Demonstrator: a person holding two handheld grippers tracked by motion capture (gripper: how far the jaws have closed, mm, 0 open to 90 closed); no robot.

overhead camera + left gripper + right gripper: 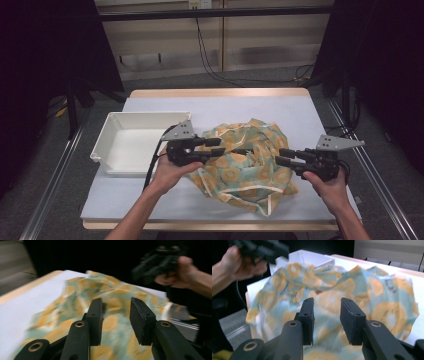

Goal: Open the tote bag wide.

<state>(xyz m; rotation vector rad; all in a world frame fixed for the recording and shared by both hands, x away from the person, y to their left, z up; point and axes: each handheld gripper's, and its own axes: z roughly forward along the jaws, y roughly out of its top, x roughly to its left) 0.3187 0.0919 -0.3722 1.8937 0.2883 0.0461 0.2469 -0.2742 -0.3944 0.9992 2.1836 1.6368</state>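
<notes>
A crumpled cloth (245, 160) with orange circles on pale green lies in a heap on the white table cover (280, 107), right of centre. My left gripper (218, 147) hovers at the cloth's left edge, pointing right, jaws open with nothing between them. My right gripper (280, 156) hovers at the cloth's right edge, pointing left, also open and empty. In the left gripper view the open jaws (116, 302) frame the cloth (82, 290) lying beyond them, blurred. The right gripper view has its open jaws (327, 302) above the cloth (374, 290).
An empty white tray (107, 137) sits on the table left of the cloth, close behind my left hand; its corner (312, 256) rises behind the cloth in the right gripper view. Bare table cover lies beyond the cloth. Metal rails run along both table sides.
</notes>
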